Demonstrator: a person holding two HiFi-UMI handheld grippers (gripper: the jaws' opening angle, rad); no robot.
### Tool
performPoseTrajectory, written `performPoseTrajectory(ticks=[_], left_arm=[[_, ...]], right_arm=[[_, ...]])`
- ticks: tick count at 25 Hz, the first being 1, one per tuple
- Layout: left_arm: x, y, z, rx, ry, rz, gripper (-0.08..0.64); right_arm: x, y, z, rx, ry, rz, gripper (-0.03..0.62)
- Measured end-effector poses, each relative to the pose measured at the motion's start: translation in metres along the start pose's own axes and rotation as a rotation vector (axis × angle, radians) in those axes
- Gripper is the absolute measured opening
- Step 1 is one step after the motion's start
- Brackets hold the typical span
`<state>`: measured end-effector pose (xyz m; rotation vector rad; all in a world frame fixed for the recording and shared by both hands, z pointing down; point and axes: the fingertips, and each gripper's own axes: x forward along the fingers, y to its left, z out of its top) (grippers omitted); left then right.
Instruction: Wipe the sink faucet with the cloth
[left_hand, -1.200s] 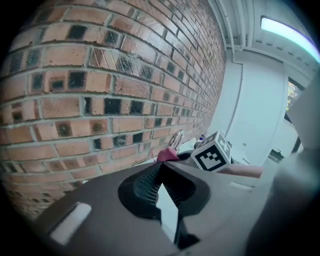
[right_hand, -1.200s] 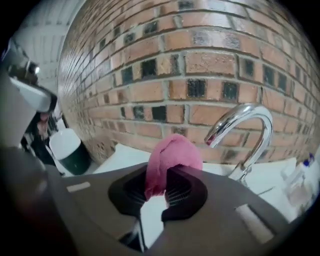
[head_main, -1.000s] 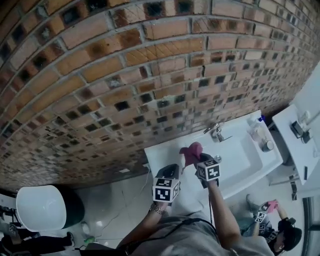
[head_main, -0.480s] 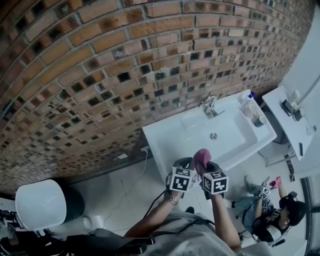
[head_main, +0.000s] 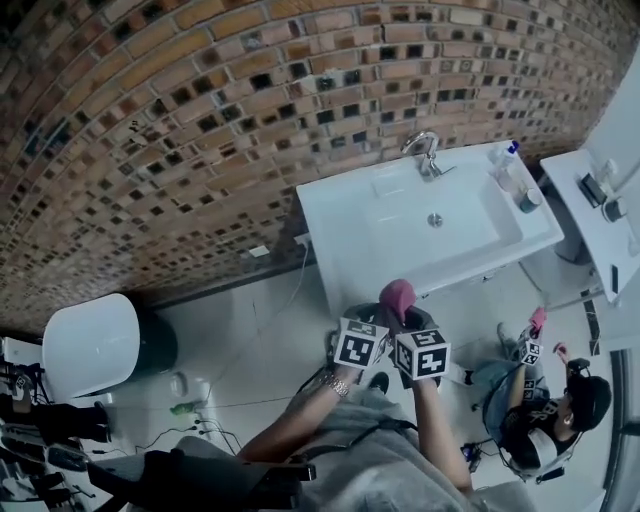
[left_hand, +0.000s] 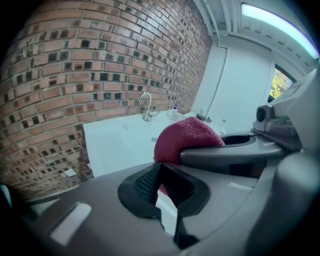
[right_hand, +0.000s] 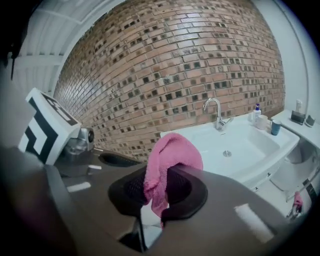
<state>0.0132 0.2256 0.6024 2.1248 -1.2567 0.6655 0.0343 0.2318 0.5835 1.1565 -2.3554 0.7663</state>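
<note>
The chrome faucet (head_main: 424, 150) stands at the back of the white sink (head_main: 350, 235), against the brick wall. A pink cloth (head_main: 397, 297) is pinched in my right gripper (head_main: 408, 318), well short of the sink's front edge and over the floor. In the right gripper view the cloth (right_hand: 172, 150) bunches up above the jaws of the right gripper (right_hand: 159, 187) and hangs down through them, with the faucet (right_hand: 215, 112) far ahead. My left gripper (head_main: 372, 318) sits right beside it; the left gripper (left_hand: 159, 175) has its jaws closed and empty, and the cloth (left_hand: 185, 140) shows just beyond.
Bottles (head_main: 505, 165) and a cup (head_main: 530, 200) stand on the sink's right end. A white counter (head_main: 590, 225) lies further right. A white toilet (head_main: 90, 345) is at the left, with cables on the floor near it. Another person (head_main: 545, 415) crouches at the lower right.
Both grippers have drawn back from over the sink basin to the floor side of its front edge and come close together. The cloth stays in the right gripper.
</note>
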Motion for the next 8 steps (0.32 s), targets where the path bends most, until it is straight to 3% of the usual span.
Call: performPoseTrajectory(ticks=[4,8], left_arm=[[-0.030,-0.005,-0.018,-0.002,-0.004,0.032,0.008],[-0.048,-0.017,-0.028,-0.017,0.001,0.018,0.008]], right_arm=[[-0.015,0.026,-0.013,0.001,-0.009,0.031,0.046],[-0.036,0.044,-0.008,-0.012,-0.038,0.039,0.046]])
